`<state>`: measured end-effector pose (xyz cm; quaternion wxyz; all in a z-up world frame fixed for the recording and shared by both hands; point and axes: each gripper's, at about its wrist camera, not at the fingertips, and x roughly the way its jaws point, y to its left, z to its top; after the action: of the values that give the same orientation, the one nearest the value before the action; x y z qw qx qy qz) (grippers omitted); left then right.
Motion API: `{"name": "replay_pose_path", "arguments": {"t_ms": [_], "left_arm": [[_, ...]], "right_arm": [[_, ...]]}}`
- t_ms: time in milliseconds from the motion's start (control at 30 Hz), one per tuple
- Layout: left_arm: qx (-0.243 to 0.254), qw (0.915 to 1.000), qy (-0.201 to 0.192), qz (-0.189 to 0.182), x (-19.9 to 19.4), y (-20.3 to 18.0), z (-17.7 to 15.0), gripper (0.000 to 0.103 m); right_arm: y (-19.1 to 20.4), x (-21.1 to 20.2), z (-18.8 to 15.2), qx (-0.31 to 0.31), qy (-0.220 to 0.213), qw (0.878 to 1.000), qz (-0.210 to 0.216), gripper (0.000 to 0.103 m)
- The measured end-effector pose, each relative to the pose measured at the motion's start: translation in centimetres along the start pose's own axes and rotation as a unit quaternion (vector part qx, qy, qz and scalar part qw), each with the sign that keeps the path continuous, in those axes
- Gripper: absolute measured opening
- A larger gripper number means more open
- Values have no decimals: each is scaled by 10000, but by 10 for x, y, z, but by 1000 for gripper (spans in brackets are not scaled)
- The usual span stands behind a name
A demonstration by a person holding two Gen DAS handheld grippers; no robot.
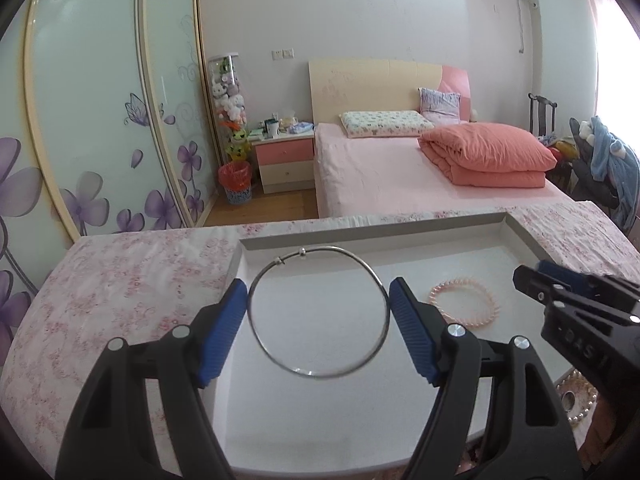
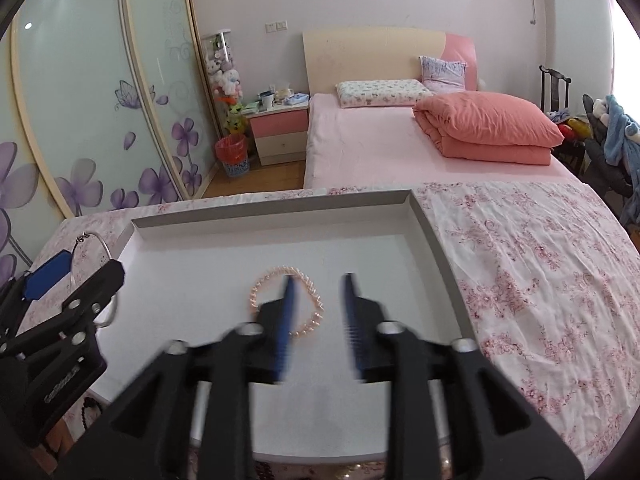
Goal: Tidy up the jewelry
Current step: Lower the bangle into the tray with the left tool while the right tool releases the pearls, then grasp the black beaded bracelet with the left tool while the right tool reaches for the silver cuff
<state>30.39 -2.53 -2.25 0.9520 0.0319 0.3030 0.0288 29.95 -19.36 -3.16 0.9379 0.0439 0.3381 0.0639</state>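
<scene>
- While we hold the silver hoop (image 1: 318, 312) across its width in our left gripper (image 1: 318, 304), pads pressing on both sides, it hangs above the white tray (image 1: 372, 236) and is not set down yet.
- Our right gripper (image 2: 320, 320) stands partly open with nothing between its jaws; the pink bead bracelet (image 2: 288, 304) lies flat on the tray floor right under its left finger.
- Seen from the left wrist, that bracelet sits at about three o'clock from the hoop, near but apart from it.
- So one piece appears to be in the tray, and a second is on its way in.
- At five o'clock from the hoop, off the tray's near corner, a string of pale pearls (image 1: 580, 400) waits; we judge this is left to sort.
- How many more pieces remain we cannot tell.
</scene>
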Motion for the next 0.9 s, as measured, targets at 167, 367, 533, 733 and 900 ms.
{"name": "replay_pose_path", "arguments": {"t_ms": [167,367,533,733,900], "left_arm": [[17,10000,44,-3,8,-3,0,72],[-16,10000,-51,64,1,1,5,72],[-175,9996,-103,172,-15,19,6,72],[-372,9989,-70,287,-44,44,-10,72],[-489,9984,57,282,-75,67,-42,76]], "right_arm": [[-8,-7,-1,100,-45,9999,-29,37],[-11,-17,-3,80,-117,9999,-62,37],[-12,-37,-8,29,-240,9997,-45,37],[-12,-65,-24,25,-267,9996,89,37],[-12,-85,-54,-82,11,9996,267,37]]}}
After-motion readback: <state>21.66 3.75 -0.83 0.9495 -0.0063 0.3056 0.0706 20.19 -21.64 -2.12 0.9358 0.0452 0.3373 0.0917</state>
